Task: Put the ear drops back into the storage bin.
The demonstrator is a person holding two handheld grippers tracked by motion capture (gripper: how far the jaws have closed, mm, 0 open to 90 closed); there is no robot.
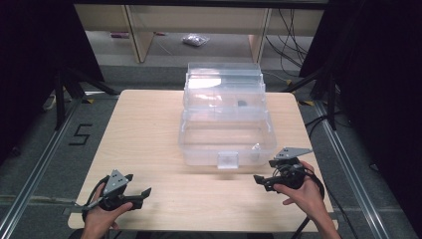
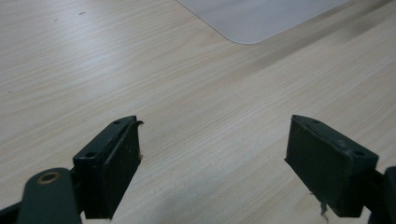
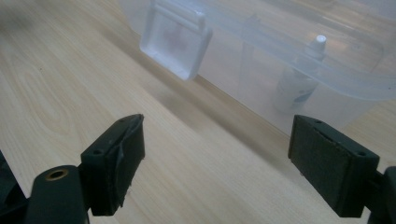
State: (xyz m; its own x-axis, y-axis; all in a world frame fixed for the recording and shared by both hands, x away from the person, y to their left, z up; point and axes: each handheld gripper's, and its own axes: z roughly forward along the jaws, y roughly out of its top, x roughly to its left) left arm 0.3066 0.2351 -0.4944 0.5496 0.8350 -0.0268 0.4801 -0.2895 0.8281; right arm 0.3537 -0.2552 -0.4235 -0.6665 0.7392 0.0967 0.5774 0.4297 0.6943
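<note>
Grey floor (image 1: 30, 154) with a black "5" (image 1: 79, 134) marked on it left of the table; metal rails (image 1: 37, 172) ran along both sides, shelving legs and loose cables (image 1: 288, 37) at the back. Dark curtains on both flanks.

Light wood table (image 1: 149, 129) sat in the middle. Clear plastic storage box (image 1: 226, 117) stood on the far-centre part of it, lid swung open toward the back, front latch tab (image 1: 227, 160) hanging down over the near wall. A small dark item (image 1: 242, 103) showed up near the back of the box, too small to identify. In the right gripper view a small white bottle (image 3: 301, 77) stood upright inside the box against the near wall, seen through the plastic; any label on it was blurred, unreadable. No other writing was legible.

Left gripper (image 1: 134, 191) was held low over the near-left of the table, well apart from the box. Its own view had the jaws spread wide, nothing between them, bare wood below and a corner of the box base (image 2: 254, 18) at the top.

Right gripper (image 1: 266, 172) was held at the near-right, just beside the box's front right corner, not touching it as far as I could tell. Jaws spread wide too, nothing gripped; latch tab and bottle lay ahead of them.
</note>
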